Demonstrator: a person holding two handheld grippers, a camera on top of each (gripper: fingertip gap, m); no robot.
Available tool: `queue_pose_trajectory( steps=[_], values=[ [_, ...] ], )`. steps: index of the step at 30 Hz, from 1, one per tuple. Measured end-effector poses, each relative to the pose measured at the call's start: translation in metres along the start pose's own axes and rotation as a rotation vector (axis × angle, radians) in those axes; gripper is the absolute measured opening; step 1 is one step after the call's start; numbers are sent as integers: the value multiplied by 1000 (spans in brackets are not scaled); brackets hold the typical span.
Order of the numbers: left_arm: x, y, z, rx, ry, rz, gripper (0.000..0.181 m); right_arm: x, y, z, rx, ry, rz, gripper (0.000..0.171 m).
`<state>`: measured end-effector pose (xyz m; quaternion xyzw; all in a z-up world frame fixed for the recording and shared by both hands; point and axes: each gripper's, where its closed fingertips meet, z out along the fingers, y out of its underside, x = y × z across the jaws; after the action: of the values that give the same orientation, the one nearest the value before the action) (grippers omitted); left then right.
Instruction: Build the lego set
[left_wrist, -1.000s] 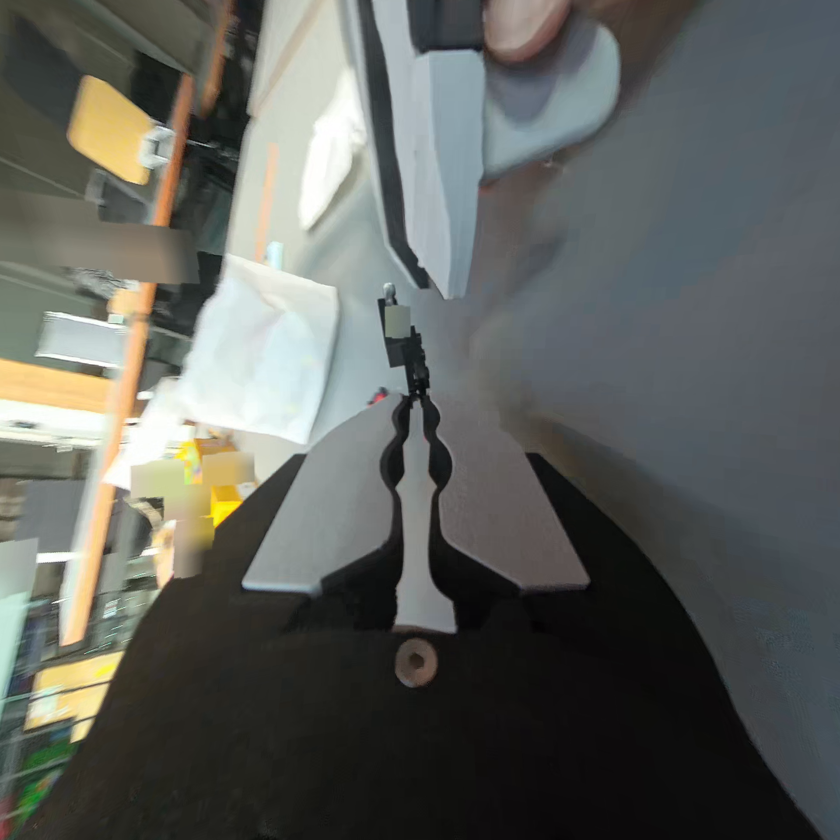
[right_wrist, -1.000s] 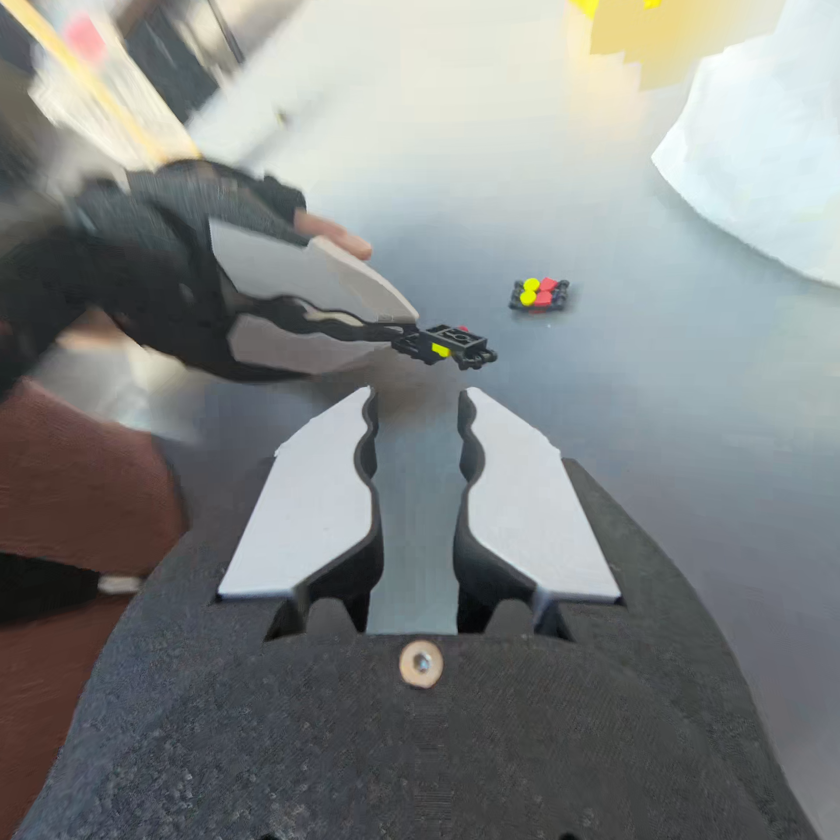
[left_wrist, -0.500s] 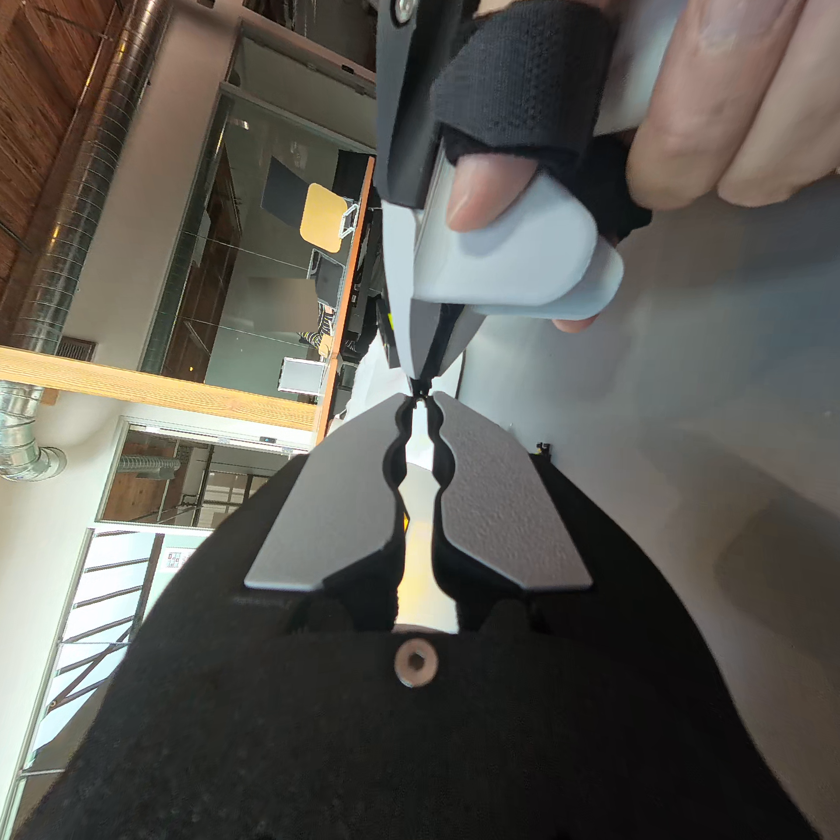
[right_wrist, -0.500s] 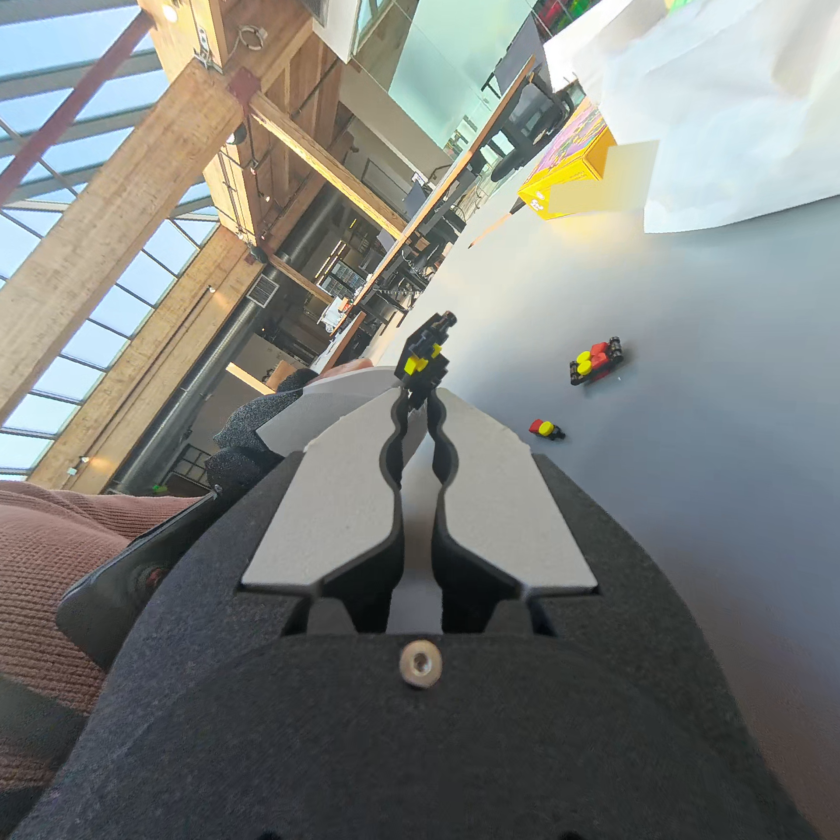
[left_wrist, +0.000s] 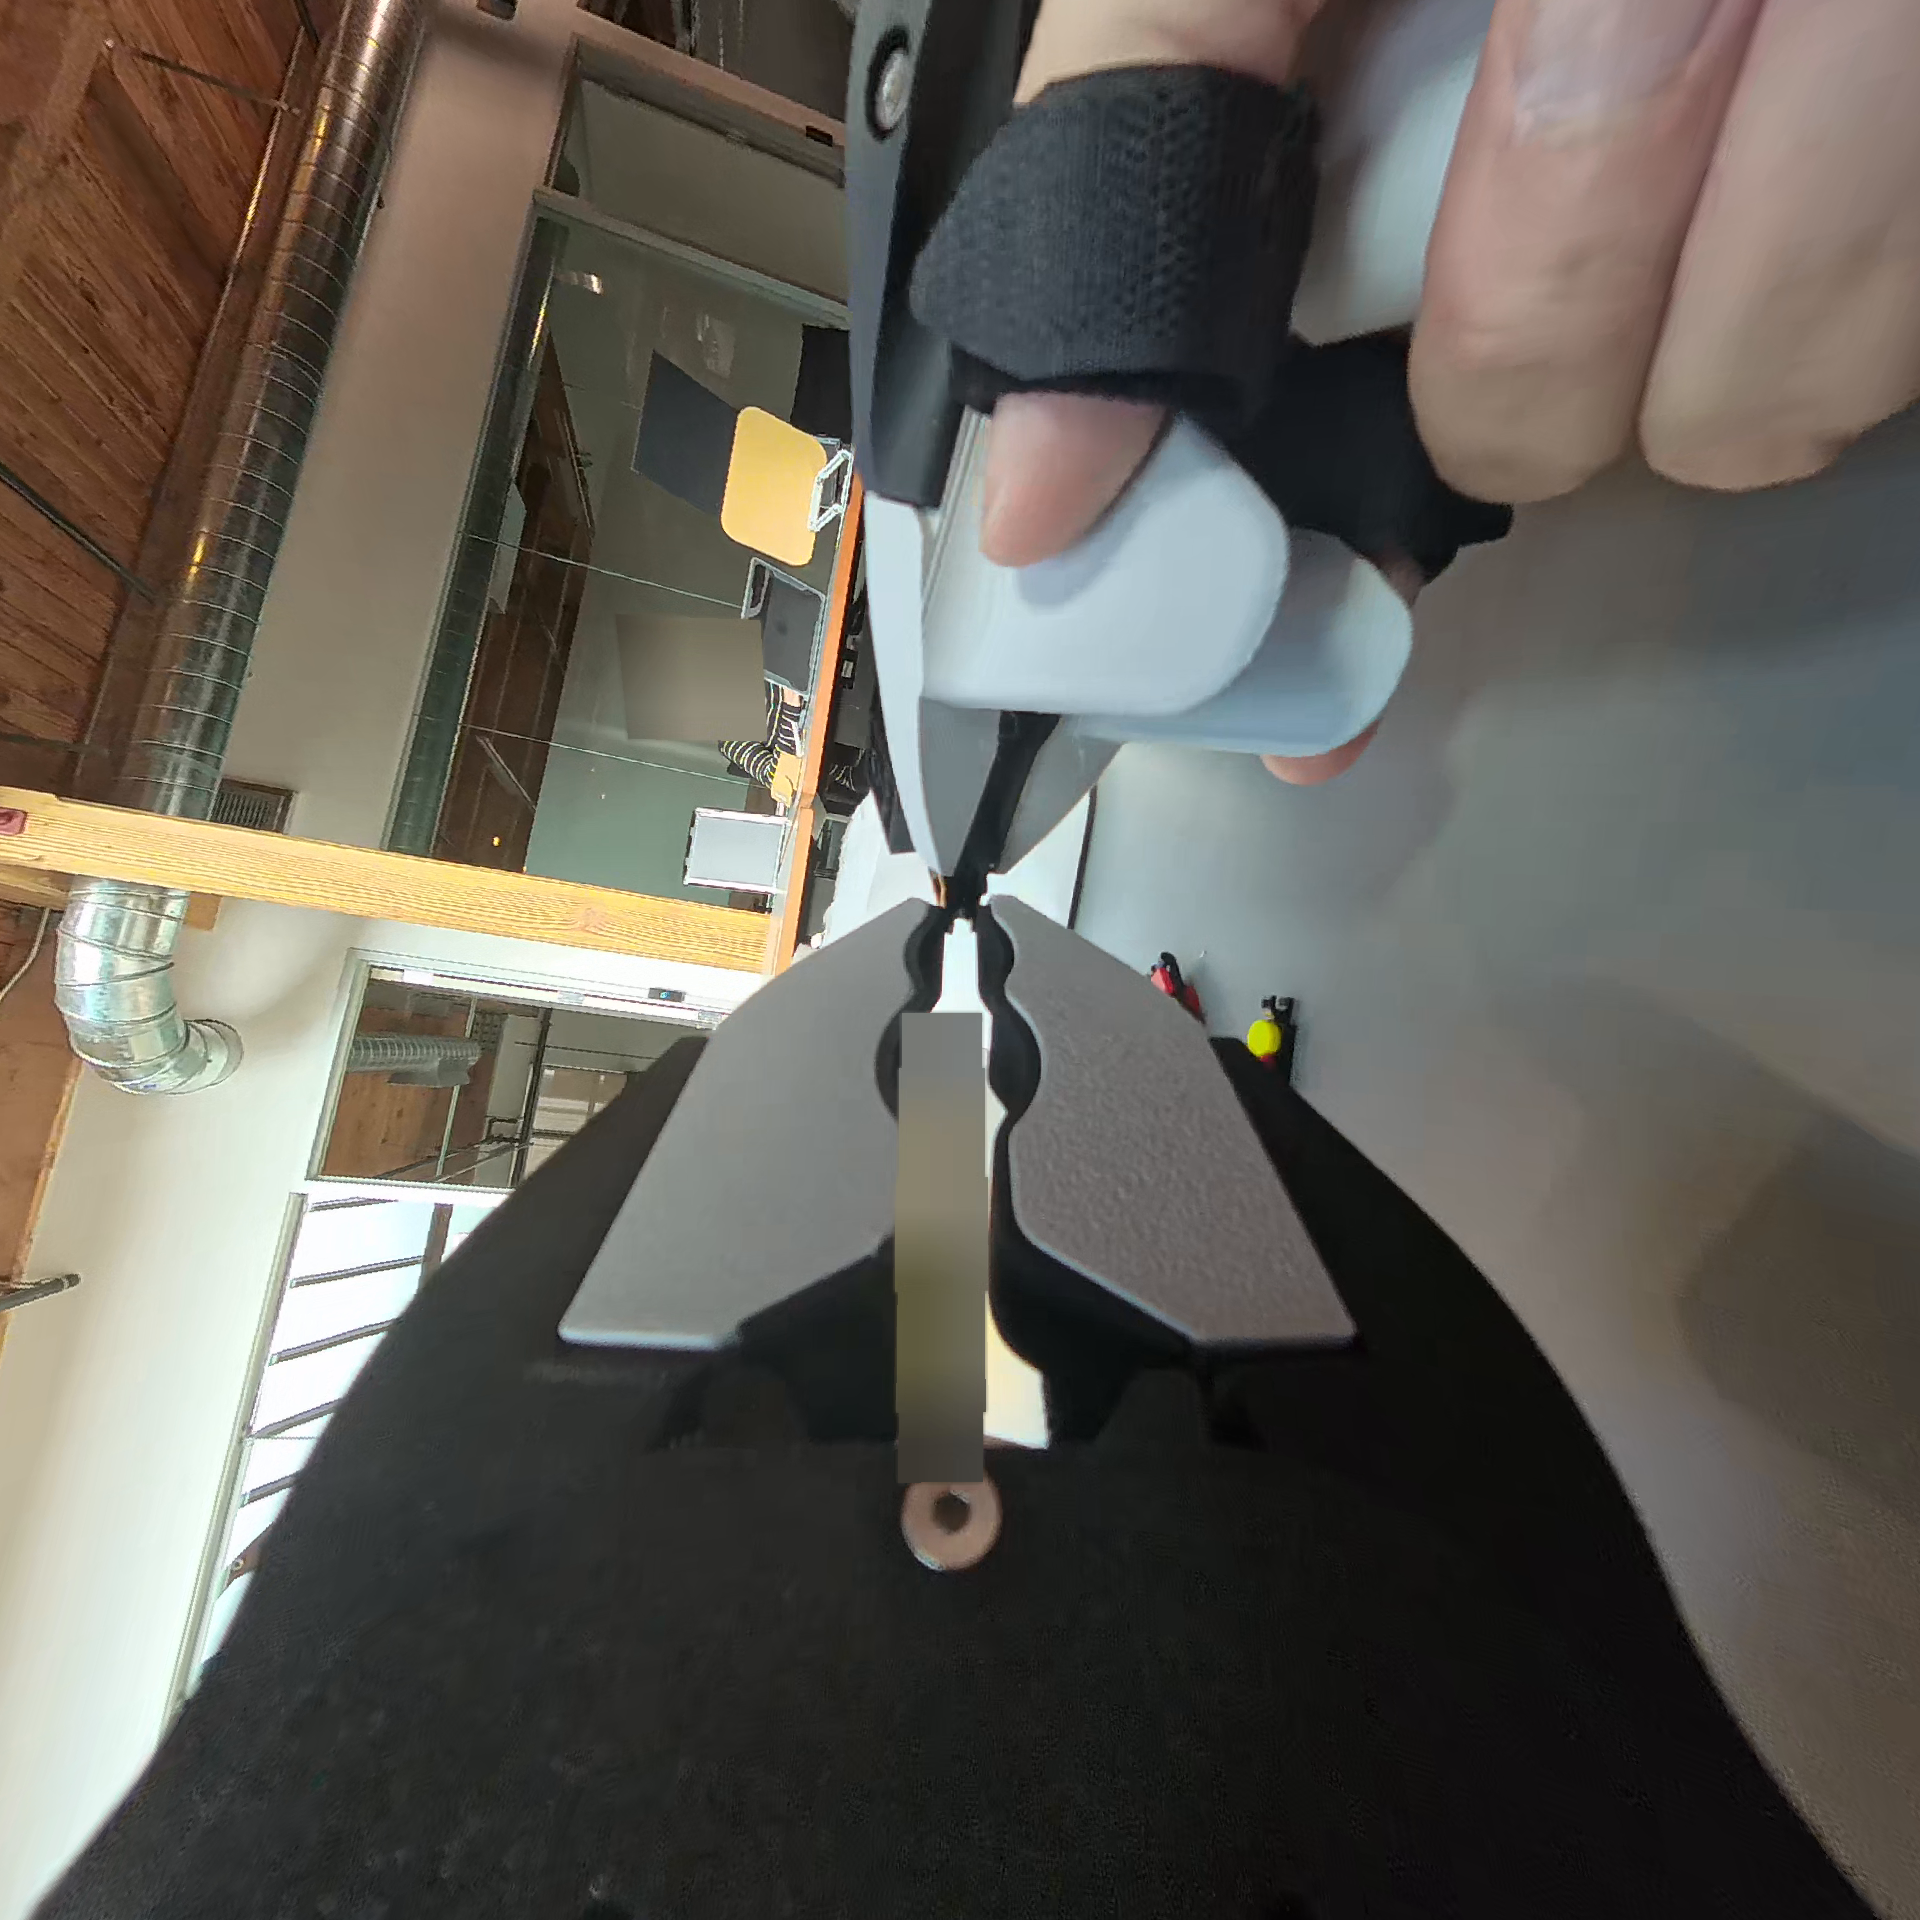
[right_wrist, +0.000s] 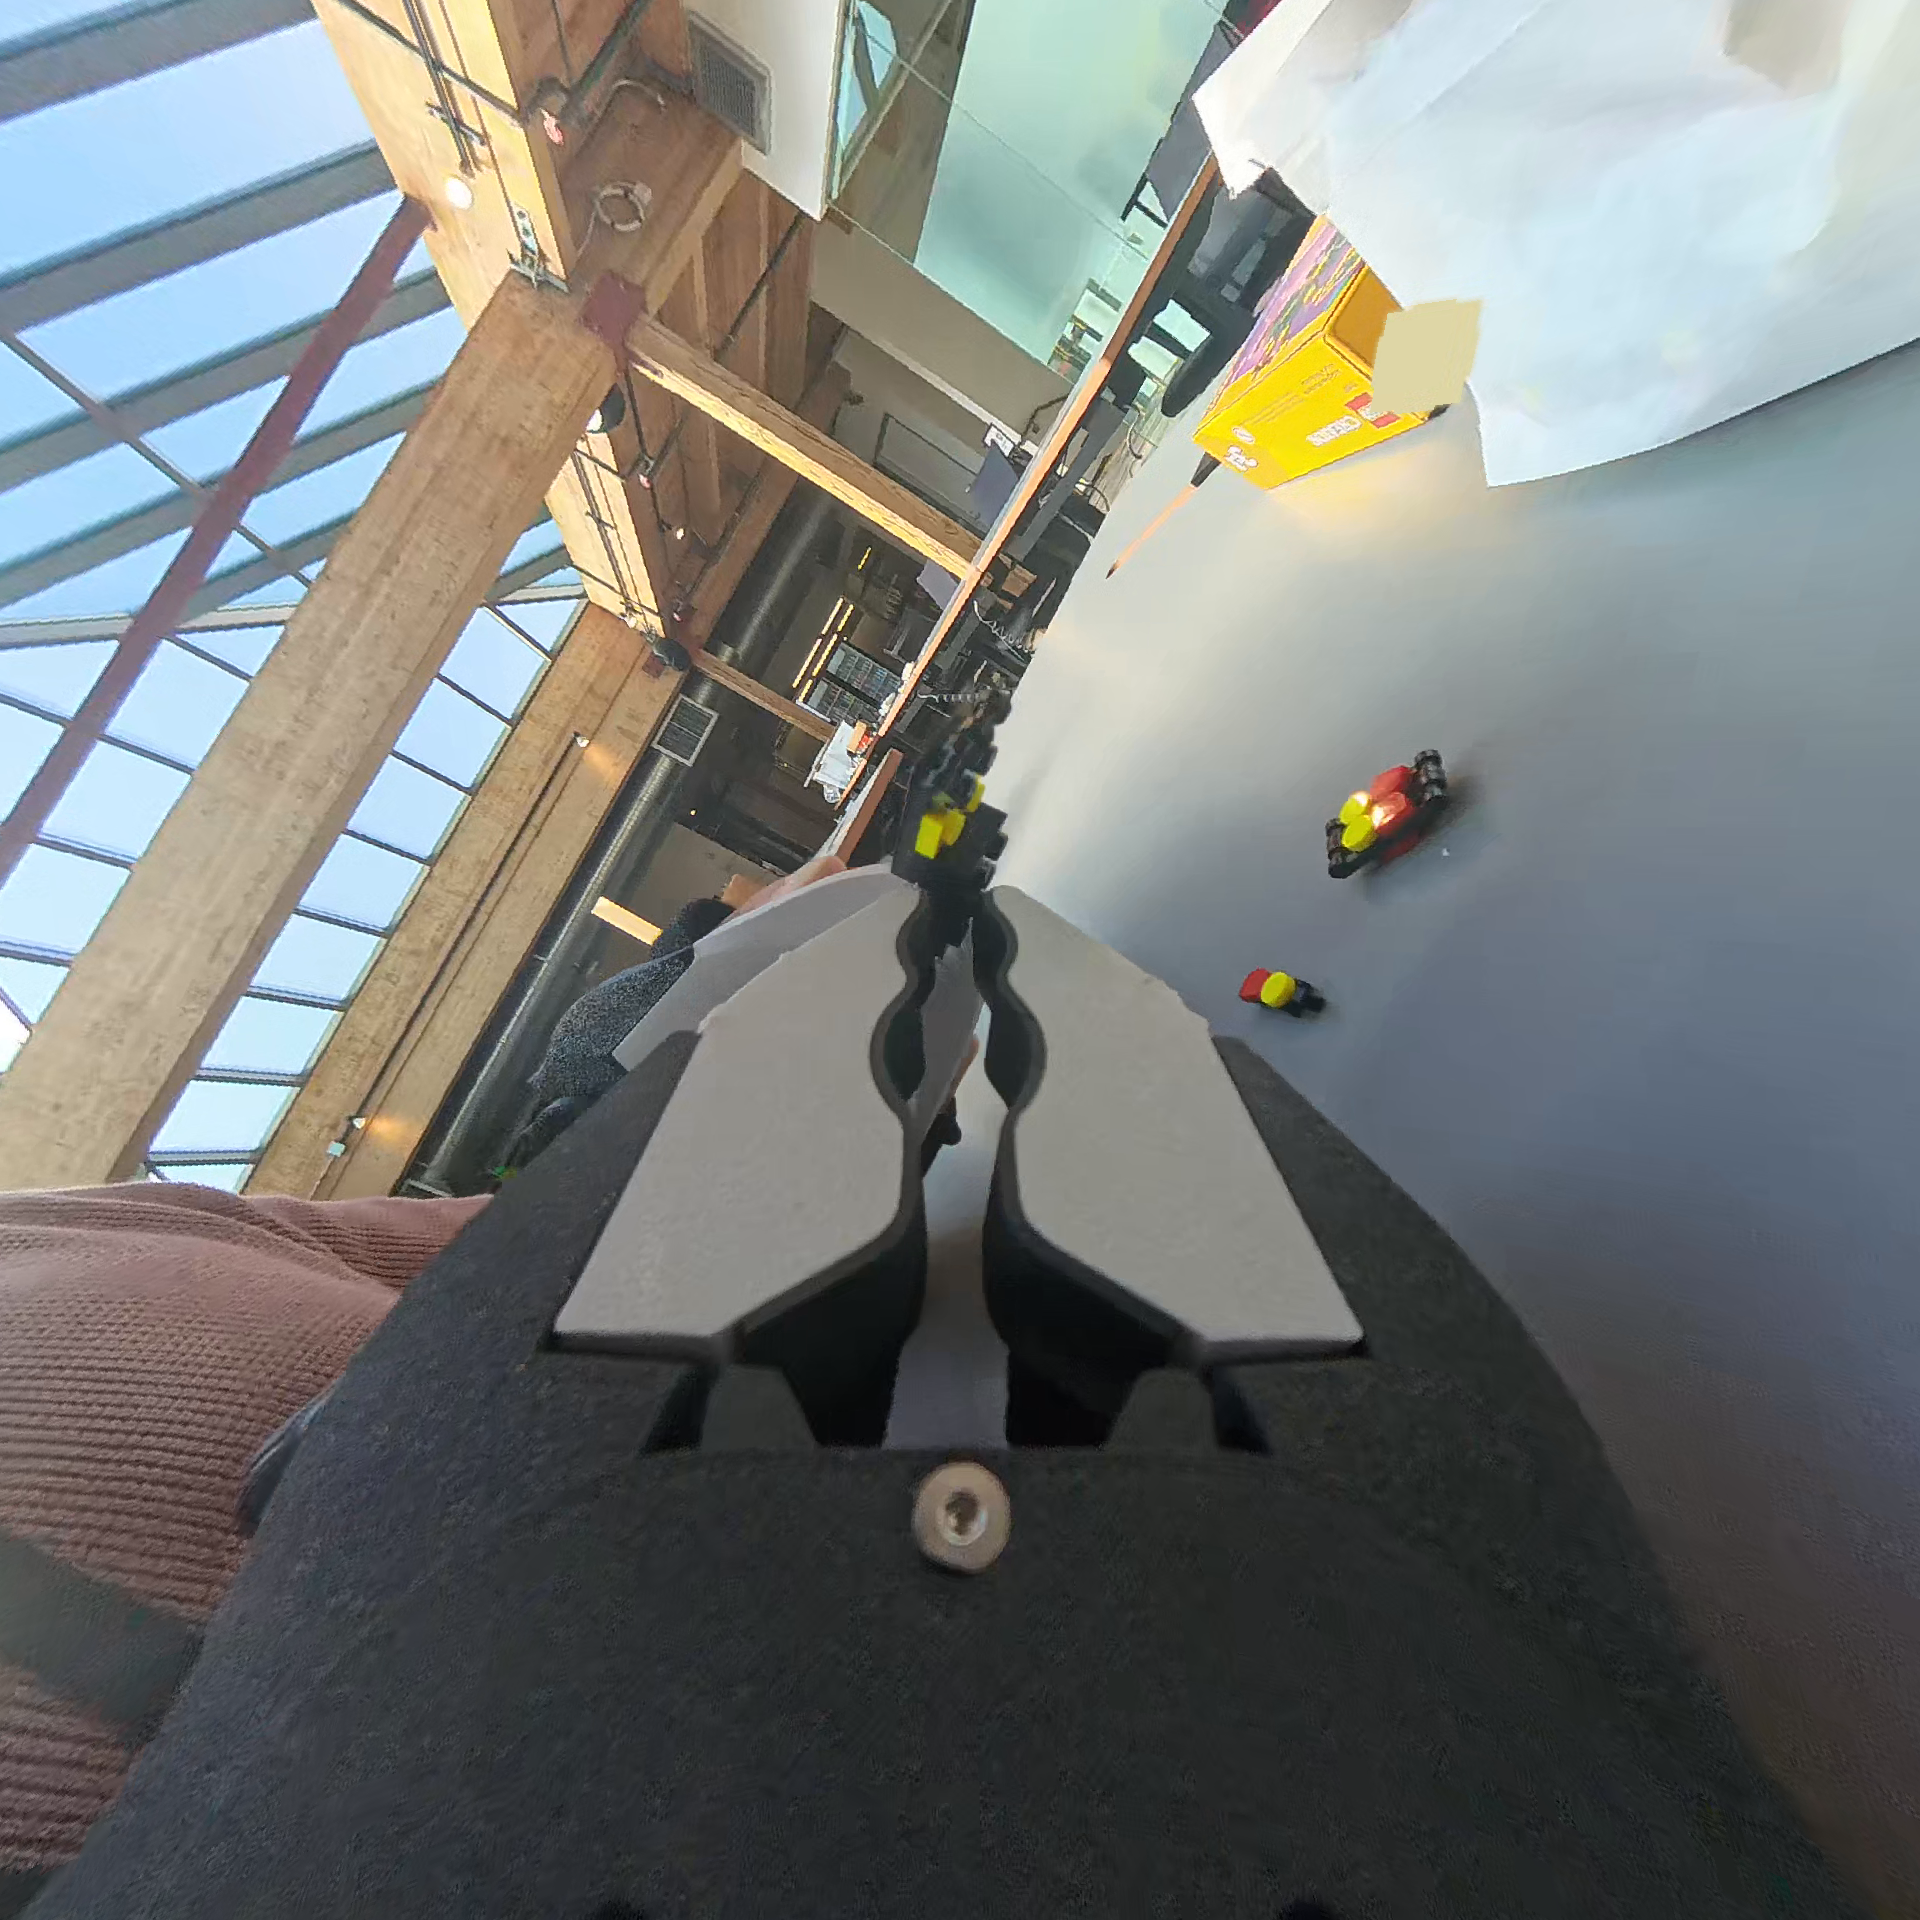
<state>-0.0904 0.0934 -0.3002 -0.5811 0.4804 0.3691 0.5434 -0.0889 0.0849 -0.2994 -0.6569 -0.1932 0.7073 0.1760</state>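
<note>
A black lego assembly (right_wrist: 951, 831) with a yellow stud is held in the air, off the grey table (right_wrist: 1558, 1039). My right gripper (right_wrist: 951, 920) is shut on one end of it. My left gripper (left_wrist: 961, 914) is shut on the other end, where only a thin black edge (left_wrist: 977, 831) shows. The two grippers meet tip to tip, and the right gripper's fingers (left_wrist: 904, 727) come down from above in the left wrist view. A left finger (right_wrist: 790, 925) shows behind the right gripper's own. A red, yellow and black assembly (right_wrist: 1387, 816) and a small red and yellow piece (right_wrist: 1278, 989) lie on the table.
A yellow box (right_wrist: 1309, 405) and a white paper bag (right_wrist: 1662, 208) stand at the table's far side. A hand in a black fingerless glove (left_wrist: 1122, 260) grips the right gripper. A red-brown sleeve (right_wrist: 156, 1403) is at the left. The loose pieces also show in the left wrist view (left_wrist: 1265, 1037). The grippers are tip to tip, or close to it.
A second ago my right gripper was open near the table and only the left held the assembly. The right has since shut on it, and both have lifted and tilted upward.
</note>
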Motion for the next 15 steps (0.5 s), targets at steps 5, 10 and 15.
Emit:
queue_pose_trajectory(
  steps=[5,10,15],
  values=[
    [4,2,-3,27,108,-181,6,0,7,-1,-108,127,-333,7],
    [6,4,-7,47,182,-288,5,20,6,-10,-210,301,-548,6],
    [-7,18,1,29,188,-289,5,21,-12,-17,-222,325,-589,6]
  ],
)
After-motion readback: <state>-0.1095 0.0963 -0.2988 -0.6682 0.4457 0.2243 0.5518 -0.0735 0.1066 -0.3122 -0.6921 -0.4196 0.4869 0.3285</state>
